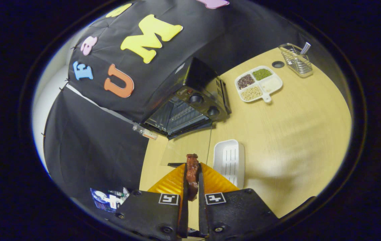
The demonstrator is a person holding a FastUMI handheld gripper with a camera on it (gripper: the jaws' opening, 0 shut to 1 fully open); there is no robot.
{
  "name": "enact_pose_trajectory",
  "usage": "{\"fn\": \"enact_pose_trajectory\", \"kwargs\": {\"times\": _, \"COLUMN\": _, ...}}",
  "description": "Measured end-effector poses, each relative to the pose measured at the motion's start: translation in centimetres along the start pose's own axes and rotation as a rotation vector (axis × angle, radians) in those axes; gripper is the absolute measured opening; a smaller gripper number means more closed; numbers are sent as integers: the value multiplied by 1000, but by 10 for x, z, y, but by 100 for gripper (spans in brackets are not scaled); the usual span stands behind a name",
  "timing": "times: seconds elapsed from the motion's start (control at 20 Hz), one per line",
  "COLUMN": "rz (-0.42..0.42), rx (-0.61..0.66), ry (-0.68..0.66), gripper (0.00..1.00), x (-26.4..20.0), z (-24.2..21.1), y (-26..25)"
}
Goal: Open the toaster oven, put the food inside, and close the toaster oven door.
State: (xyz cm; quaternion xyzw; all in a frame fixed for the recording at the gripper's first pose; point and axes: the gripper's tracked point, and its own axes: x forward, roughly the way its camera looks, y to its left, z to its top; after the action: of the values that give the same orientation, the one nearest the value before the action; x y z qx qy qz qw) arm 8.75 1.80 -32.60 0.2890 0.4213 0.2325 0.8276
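Food point(192, 172), seemingly meat, half-hidden between gripper point(192, 180) fingers.

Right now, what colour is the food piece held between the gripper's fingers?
Dark reddish-brown, like glazed meat, pinched in the gripper; seen in the gripper view.

The tool point(192, 174) grips the food point(192, 170) before the open toaster oven point(187, 107).

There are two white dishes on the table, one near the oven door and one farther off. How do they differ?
The near tray is a plain rectangle with slots and holds nothing; the far dish is split into four compartments filled with beans and grains. The dish has a small handle tab; the tray has none. Both are white and rest flat on the wooden table.
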Motion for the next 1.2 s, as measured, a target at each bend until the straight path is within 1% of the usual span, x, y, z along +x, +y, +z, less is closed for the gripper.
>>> {"fn": "enact_pose_trajectory", "kwargs": {"times": 0.2, "rz": 12, "rx": 22, "ry": -67, "gripper": 15, "x": 30, "z": 3, "y": 42}}
{"fn": "enact_pose_trajectory", "kwargs": {"times": 0.45, "rz": 43, "rx": 58, "ry": -157, "gripper": 15, "x": 93, "z": 9, "y": 84}}
{"fn": "enact_pose_trajectory", "kwargs": {"times": 0.6, "rz": 67, "rx": 130, "ry": -244, "gripper": 15, "x": 134, "z": 23, "y": 103}}
{"fn": "enact_pose_trajectory", "kwargs": {"times": 0.7, "rz": 63, "rx": 173, "ry": -314, "gripper": 15, "x": 162, "z": 38, "y": 106}}
{"fn": "enact_pose_trajectory", "kwargs": {"times": 0.85, "rz": 60, "rx": 281, "ry": -445, "gripper": 15, "x": 193, "z": 65, "y": 105}}
{"fn": "enact_pose_trajectory", "kwargs": {"times": 1.0, "rz": 18, "rx": 376, "ry": -570, "gripper": 15, "x": 219, "z": 84, "y": 87}}
{"fn": "enact_pose_trajectory", "kwargs": {"times": 1.1, "rz": -14, "rx": 445, "ry": -624, "gripper": 15, "x": 235, "z": 90, "y": 74}}
{"fn": "enact_pose_trajectory", "kwargs": {"times": 1.2, "rz": -23, "rx": 498, "ry": -652, "gripper": 15, "x": 254, "z": 97, "y": 67}}
